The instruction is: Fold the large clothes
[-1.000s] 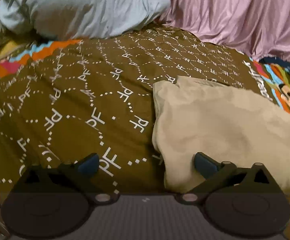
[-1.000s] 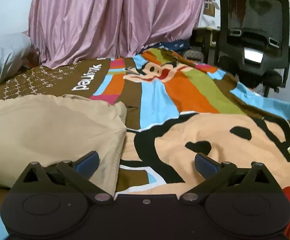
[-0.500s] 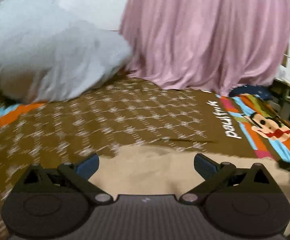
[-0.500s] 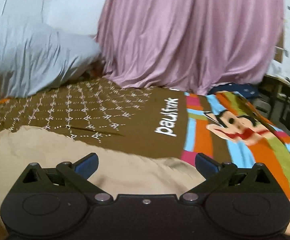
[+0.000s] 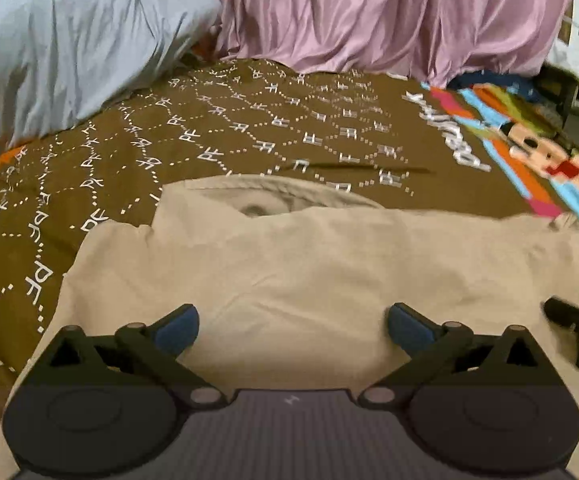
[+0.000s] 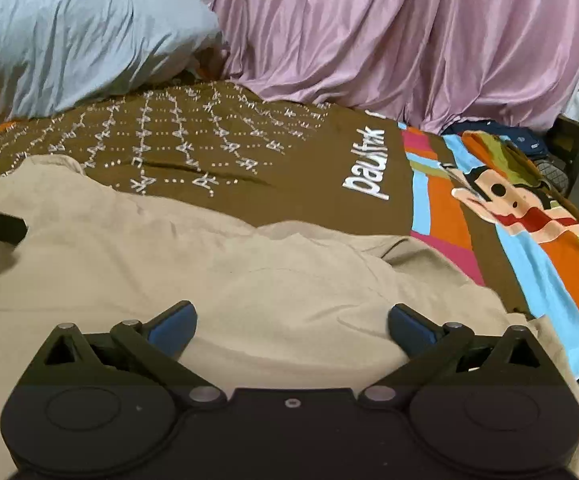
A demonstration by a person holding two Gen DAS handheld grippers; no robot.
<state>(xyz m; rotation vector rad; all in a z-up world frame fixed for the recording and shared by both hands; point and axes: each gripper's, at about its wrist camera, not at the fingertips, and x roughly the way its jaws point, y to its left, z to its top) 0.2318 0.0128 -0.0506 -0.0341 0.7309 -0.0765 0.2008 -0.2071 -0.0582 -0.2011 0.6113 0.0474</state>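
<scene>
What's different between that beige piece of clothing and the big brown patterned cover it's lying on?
The beige garment is plain, with no print; the brown bedcover carries white dotted lines and letters, plus a colourful cartoon panel. The garment lies rumpled, with folds and a raised edge; the bedcover lies mostly flat. The garment covers only part of the bed; the bedcover spreads well beyond it. Both are soft cloth.

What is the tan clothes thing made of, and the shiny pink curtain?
The tan garment looks like soft matte woven cloth, maybe cotton: no shine, shallow creases, stitched seams. The pink curtain looks like smooth satin-type fabric, perhaps polyester: bright glossy streaks run down its hanging folds. Neither can be confirmed by look alone.
</scene>
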